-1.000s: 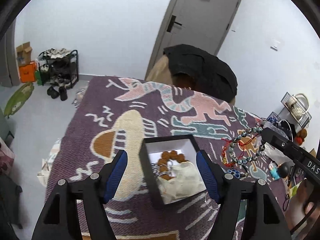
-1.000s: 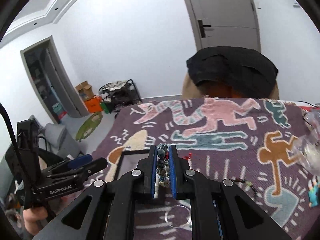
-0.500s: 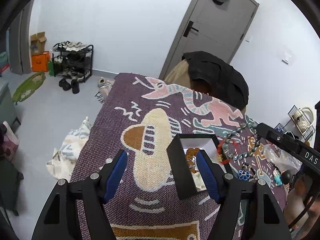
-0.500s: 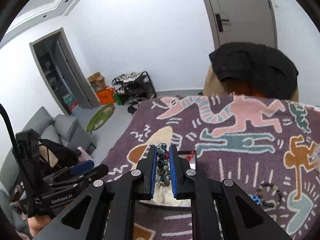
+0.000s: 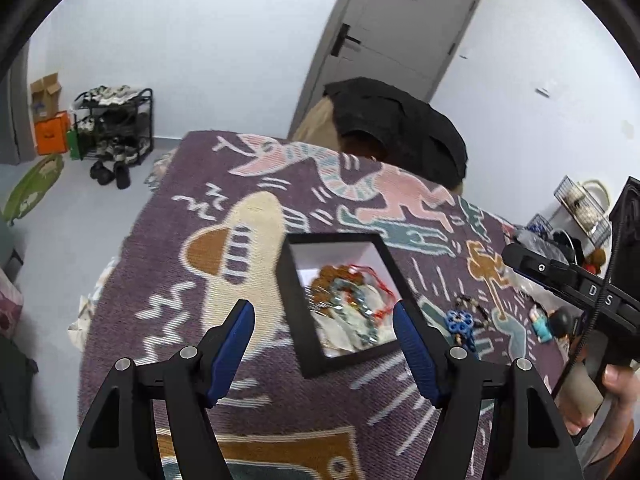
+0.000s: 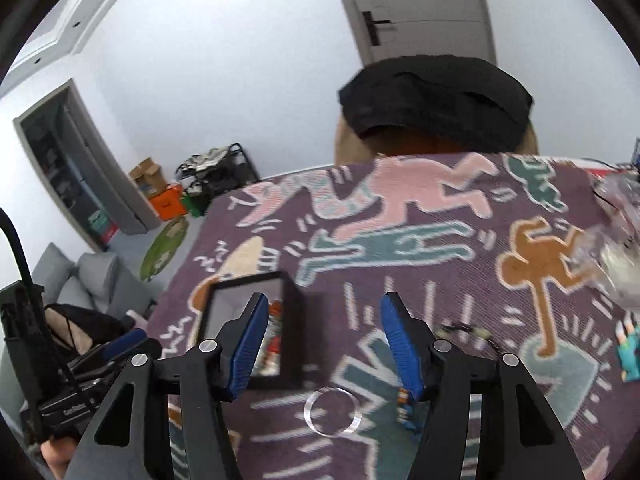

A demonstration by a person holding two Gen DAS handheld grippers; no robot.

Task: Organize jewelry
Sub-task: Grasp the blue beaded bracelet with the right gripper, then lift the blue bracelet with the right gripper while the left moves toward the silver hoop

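Note:
A black box (image 5: 292, 300) with a white inside stands on the patterned purple cloth (image 5: 192, 248). Inside lie a grey bead bracelet with red cord (image 5: 352, 300) and brown beads (image 5: 326, 274) on white cloth. My left gripper (image 5: 324, 336) is open and empty, just in front of the box. My right gripper (image 6: 322, 340) is open and empty, above the cloth to the right of the box (image 6: 292, 328). A clear bangle (image 6: 332, 411) lies under it. A blue bead bracelet (image 5: 460, 322) and a dark bead bracelet (image 5: 472, 304) lie right of the box.
A chair draped in a black garment (image 5: 400, 120) stands at the table's far edge. Small toy figures (image 5: 542, 322) and wire baskets (image 5: 580, 204) sit at the right. Clear plastic bags (image 6: 616, 248) lie on the cloth at the right.
My right gripper has opened and let go of the grey bead bracelet, which now lies in the box. It has moved right of the box. The left gripper stayed open.

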